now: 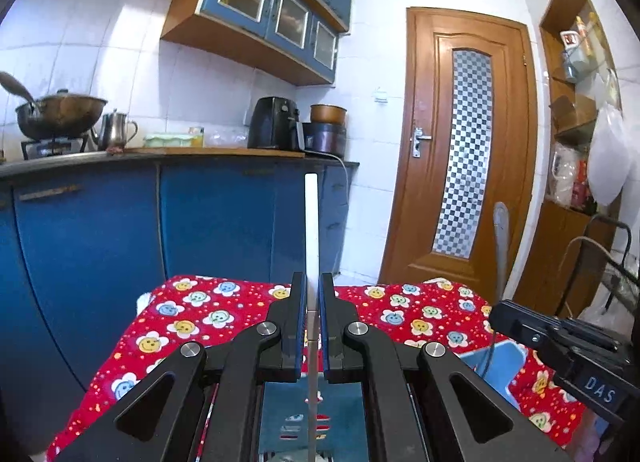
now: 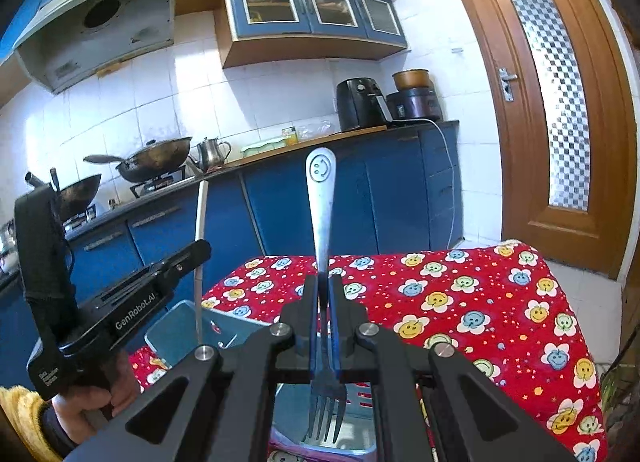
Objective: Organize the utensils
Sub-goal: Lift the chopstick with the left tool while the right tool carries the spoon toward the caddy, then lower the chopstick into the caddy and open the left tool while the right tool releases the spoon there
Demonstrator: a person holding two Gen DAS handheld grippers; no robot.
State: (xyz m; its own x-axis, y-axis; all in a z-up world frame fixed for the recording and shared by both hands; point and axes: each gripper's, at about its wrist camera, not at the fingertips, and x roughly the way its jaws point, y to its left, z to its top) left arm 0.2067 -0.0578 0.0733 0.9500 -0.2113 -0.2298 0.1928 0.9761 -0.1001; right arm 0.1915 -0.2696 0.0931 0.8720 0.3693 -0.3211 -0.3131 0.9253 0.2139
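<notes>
Now both hands loaded. Left gripper (image 1: 313, 302) clamped on a slim white-handled utensil with a thin metal shaft (image 1: 311, 221), handle upright, working end hidden below the fingers. Right gripper (image 2: 324, 302) closed tight on a stainless steel fork with a smiley face stamped on its handle (image 2: 322, 213), tines hanging down over a light blue plastic utensil tray (image 2: 176, 330). Tray sitting on the worktop under a red tablecloth printed with smiling flowers (image 2: 500, 302), both utensils poised just above it.

Handling call: fork stiff, light, smooth and probably slippery, pinched at the neck between handle and tines, so liable to swing if bumped. White utensil equally rigid and thin, held near where handle meets shaft; best kept vertical going down.

Lettering: "GenRobot.AI" readable along the left gripper's body in the right wrist view, "DAS" on the right gripper's side in the left wrist view. Small side print too fine to read.
</notes>
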